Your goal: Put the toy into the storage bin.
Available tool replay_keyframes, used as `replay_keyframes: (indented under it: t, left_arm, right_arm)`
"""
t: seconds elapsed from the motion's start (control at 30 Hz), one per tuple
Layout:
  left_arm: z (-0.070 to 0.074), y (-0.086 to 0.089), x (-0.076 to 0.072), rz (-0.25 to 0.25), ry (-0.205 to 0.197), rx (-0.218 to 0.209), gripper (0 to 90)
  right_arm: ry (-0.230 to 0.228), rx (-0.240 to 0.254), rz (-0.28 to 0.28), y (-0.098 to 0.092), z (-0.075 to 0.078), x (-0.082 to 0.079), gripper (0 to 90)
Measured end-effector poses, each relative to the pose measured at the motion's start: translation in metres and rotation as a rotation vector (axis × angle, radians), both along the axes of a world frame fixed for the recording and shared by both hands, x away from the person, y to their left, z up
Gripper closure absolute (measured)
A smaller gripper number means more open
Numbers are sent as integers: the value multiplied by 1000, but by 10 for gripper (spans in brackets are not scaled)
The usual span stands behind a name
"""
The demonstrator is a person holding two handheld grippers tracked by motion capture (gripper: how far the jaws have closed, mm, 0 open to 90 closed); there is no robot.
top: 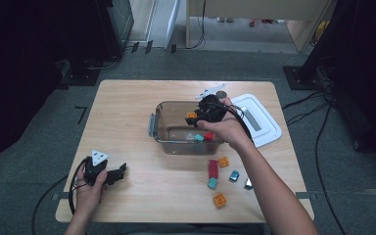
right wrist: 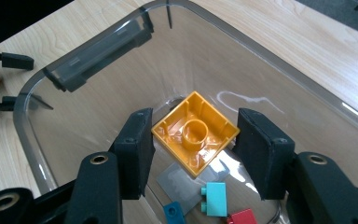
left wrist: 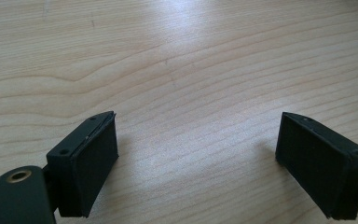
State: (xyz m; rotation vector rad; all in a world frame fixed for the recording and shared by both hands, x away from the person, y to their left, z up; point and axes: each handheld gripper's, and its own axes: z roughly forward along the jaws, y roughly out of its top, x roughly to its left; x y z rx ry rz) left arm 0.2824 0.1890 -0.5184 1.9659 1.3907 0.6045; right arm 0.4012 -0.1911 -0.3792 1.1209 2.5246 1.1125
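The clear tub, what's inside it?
In the clear tub: an orange brick held by the right hand-held gripper, plus teal, blue and red bricks. The gripper hides the rest of the floor.

No readable text, label, brand, number or sign appears anywhere.

The left gripper (top: 120, 172) lies low and level in the left hand (top: 90, 183), its 2 jaws wide apart. The right gripper (right wrist: 193, 142), held in the right hand (top: 227, 128) on an outstretched forearm, points down with its jaws about half apart.
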Motion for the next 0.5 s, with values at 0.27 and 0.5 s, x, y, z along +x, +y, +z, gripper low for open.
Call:
replay_keyframes:
  t: [0.27,0.5]
  left_arm:
    - [0,0,0,0,0,0,128]
    - [0,0,0,0,0,0,128]
  right_arm:
    - [14,18,-14,-3,1,1,395]
    - [-4,24,-15,-7,5,-7,330]
